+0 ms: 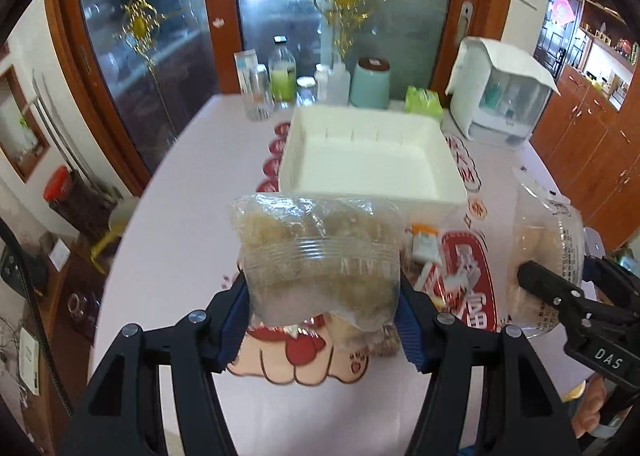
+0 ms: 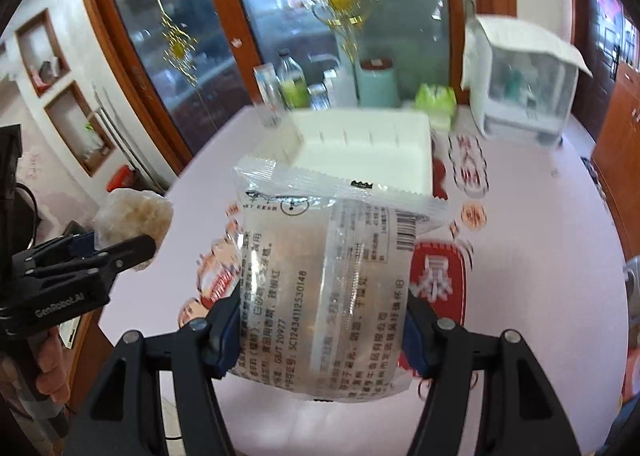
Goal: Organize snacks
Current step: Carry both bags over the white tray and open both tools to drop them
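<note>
1. Clear crinkly plastic was the whole story up close: the left gripper was pinching a snack bag by its lower half, blue pads pressed into both sides, with the bag held up off the table.
2. The right gripper had its jaws clamped on a printed packet the same way, low down, with the sealed top edge sticking up free.
3. My guess is both were light, soft and a bit slippery, and whatever was inside looked crumbly, so too hard a squeeze could crush it. Grabbing across the filled middle, not the thin seal, seemed the safer bet.
4. A few small loose packets lay on the table just beyond.
5. Further out sat the white bin, looking empty and probably where these were headed.
</note>
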A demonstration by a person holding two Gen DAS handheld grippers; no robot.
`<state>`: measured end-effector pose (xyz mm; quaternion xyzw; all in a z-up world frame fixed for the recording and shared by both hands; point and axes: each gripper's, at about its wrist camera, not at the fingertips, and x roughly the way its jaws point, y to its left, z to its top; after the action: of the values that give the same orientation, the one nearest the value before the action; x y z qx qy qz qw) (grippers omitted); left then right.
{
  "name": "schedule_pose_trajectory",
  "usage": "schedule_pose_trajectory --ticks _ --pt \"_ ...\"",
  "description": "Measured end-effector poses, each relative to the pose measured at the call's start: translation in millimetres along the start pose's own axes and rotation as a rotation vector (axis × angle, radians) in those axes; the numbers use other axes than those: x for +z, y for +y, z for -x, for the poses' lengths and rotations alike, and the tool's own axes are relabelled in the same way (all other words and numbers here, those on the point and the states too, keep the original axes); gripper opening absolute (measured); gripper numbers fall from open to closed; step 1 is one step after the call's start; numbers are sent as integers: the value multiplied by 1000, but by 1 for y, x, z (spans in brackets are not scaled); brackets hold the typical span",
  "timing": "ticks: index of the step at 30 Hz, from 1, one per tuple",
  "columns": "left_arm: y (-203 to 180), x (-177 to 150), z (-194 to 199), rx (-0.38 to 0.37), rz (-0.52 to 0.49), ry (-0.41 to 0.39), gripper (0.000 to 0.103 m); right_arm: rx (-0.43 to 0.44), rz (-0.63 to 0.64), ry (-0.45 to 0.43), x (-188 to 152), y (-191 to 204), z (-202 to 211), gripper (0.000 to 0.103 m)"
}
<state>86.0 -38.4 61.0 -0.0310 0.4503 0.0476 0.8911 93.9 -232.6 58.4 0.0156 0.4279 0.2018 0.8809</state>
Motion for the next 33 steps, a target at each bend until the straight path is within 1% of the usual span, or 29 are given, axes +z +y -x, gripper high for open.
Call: schedule_pose_trajectory --ticks 6,13,17,19,22,25,27,30,33 --pt "6 31 16 30 -13 -28 62 40 0 -29 34 -7 6 65" --pt "6 80 26 30 -42 -70 63 11 -7 -60 81 -12 2 65" --pt "4 114 25 43 -88 -125 63 -24 -41 -74 113 -18 -8 65" --pt "3 131 19 43 -106 -147 63 -59 -63 -80 129 -22 -16 65" --pt "5 155 -2 26 -124 -164 63 -101 -117 -75 155 -32 -34 65" --pt "8 175 -36 0 -132 -151 63 -146 -166 -69 178 -40 -55 65" --pt "9 187 -68 -24 -134 -123 63 -175 -186 -63 190 -44 -71 65" --pt "10 195 -113 -68 -127 -75 63 -209 -215 -43 203 -50 -100 66" --pt "6 198 -164 -126 -122 -7 63 -228 -242 -1 207 -55 -133 66"
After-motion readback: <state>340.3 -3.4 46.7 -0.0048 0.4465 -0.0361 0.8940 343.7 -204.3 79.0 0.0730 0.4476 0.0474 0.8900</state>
